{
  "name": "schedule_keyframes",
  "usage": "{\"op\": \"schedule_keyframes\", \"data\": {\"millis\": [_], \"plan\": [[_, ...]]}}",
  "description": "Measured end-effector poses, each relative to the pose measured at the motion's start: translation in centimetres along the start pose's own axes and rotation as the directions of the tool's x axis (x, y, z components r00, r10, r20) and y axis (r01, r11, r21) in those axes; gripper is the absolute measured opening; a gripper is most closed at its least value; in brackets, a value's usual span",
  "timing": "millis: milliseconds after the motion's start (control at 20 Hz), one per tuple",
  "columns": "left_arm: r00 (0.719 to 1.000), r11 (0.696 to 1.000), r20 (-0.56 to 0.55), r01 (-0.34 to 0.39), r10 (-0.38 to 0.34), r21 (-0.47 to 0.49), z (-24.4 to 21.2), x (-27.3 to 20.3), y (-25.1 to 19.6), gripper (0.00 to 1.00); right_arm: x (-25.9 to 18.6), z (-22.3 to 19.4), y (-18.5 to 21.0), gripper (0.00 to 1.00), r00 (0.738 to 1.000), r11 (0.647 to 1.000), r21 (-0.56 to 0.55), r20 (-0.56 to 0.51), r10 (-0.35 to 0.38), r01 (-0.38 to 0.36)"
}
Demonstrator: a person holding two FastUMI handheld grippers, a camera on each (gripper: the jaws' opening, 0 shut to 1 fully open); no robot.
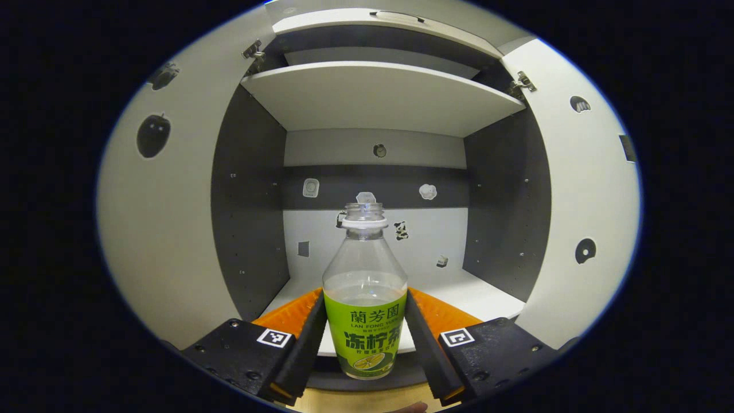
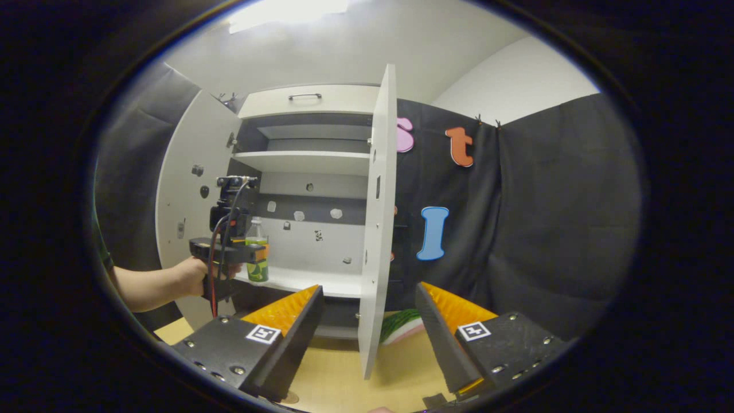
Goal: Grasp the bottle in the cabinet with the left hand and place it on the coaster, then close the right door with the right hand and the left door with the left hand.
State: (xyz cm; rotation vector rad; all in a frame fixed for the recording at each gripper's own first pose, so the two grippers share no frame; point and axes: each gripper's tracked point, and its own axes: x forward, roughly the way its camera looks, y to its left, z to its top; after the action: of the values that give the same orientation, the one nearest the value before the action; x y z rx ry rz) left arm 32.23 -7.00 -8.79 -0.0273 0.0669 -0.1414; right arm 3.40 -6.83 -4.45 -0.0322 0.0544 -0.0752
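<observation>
Left gripper (image 1: 365, 338) clamped on bottle (image 1: 365, 298), both fingers pressing its label, at front edge of cabinet shelf (image 1: 476, 292) (lifted or not: can't tell); right gripper (image 2: 367, 332) agape, idle; coaster drop pending; right door (image 2: 378, 218), left door (image 2: 189, 189) both open.

In the right gripper view, the right door (image 2: 375, 229) is hiding most of a green striped thing (image 2: 401, 327) on the table (image 2: 338, 378); the stickers (image 1: 427, 191) on the cabinet's back wall are showing too small to identify.
</observation>
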Motion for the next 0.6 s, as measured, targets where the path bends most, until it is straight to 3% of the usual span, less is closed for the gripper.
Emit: {"op": "schedule_keyframes", "data": {"millis": [250,600], "plan": [[1.0,0.998,0.019,-0.014,0.015,-0.062,0.3,-6.3,0.1,0.8,-4.0,-0.3,-0.2,0.96,1.0,0.999,0.026,-0.001,0.025,-0.025],[0.999,0.998,0.03,-0.018,0.02,-0.063,-2.2,-14.6,-1.4,0.8,-9.9,-1.7,0.7,0.96,0.997,0.996,0.055,0.0,0.073,-0.073]]}}
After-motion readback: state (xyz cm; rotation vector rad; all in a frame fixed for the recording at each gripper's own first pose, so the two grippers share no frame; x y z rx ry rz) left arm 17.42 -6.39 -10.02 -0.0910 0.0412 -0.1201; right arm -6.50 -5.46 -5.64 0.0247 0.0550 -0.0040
